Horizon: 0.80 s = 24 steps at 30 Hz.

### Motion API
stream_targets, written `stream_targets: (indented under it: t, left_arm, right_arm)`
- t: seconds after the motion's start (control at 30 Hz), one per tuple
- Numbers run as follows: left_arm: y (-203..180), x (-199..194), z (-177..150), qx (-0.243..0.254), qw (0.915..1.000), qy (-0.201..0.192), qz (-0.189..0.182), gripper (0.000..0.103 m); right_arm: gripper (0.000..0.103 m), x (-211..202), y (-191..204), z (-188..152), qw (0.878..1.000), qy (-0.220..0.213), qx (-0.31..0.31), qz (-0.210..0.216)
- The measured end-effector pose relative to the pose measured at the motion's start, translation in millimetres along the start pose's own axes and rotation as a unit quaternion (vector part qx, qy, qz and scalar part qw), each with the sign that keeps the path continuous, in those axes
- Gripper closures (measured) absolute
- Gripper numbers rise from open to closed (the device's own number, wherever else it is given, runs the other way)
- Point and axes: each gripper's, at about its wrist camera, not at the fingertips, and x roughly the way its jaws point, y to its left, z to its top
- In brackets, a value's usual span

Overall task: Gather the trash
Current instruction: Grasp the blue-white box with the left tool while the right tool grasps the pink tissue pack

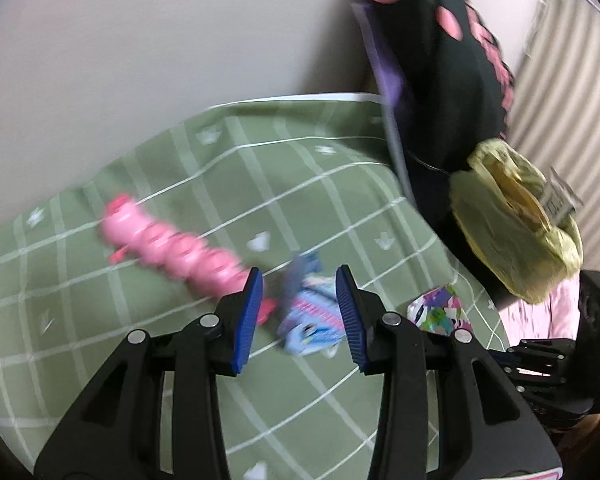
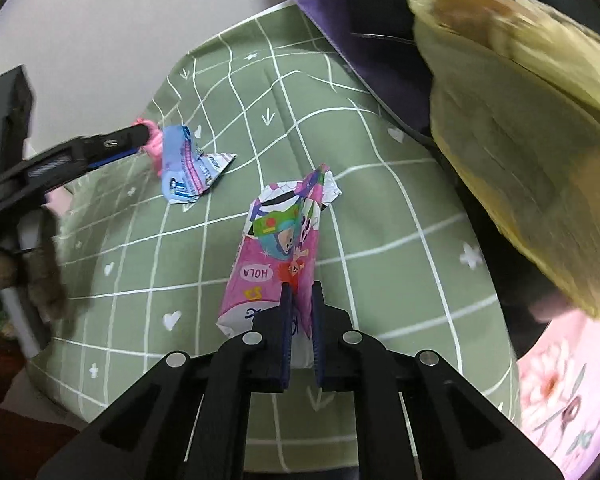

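Here, a pink toy (image 1: 172, 248) lies at ten o'clock of the left gripper (image 1: 300, 308), whose jaws gape around a blue wrapper (image 1: 312, 316) without touching. The right gripper (image 2: 302, 332), angled downward, pinches the pink carton (image 2: 276, 248) on the green sheet (image 2: 380, 220); a yellow bag (image 2: 520, 140) looms at two o'clock.

i see open green checked cover (image 2: 380, 216) btwn the blue wrapper (image 2: 188, 172) & pink carton (image 2: 276, 248). pink toy (image 1: 172, 252) crowds the left side; yellow bag (image 2: 520, 152) & black garment (image 1: 440, 80) block the right.

Plain white wall (image 1: 140, 40), green grid-patterned bedcover (image 1: 300, 184), ribbed curtain (image 1: 560, 92)
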Motion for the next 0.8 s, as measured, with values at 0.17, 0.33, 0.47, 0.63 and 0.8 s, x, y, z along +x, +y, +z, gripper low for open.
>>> stream_targets:
  t: [0.17, 0.33, 0.47, 0.63, 0.8]
  left_arm:
    - [-27.6, 23.7, -5.7, 0.065, 0.9964, 0.031, -0.044, 0.067]
    - [-39.0, 31.7, -24.7, 0.086, 0.9906, 0.077, -0.073, 0.067]
    - [-36.8, 20.8, -32.3, 0.075, 0.989, 0.085, -0.095, 0.067]
    - [-14.2, -3.7, -21.1, -0.001, 0.9908, 0.051, -0.125, 0.062]
    - [3.9, 11.0, -2.0, -0.069, 0.9953, 0.044, -0.053, 0.062]
  right_arm:
    - [0.065, -11.0, -5.3, -13.1, 1.0, -0.016, 0.022, 0.007]
    - [0.065, -13.8, -8.4, -18.9, 0.999, -0.018, 0.029, 0.013]
    - [0.065, -13.8, -9.3, -20.7, 0.999, -0.016, 0.026, 0.019]
    - [0.065, -18.6, -11.8, -21.1, 1.0, -0.015, 0.017, 0.012]
    - [0.065, -15.7, -16.8, -24.1, 0.999, -0.014, 0.028, 0.019]
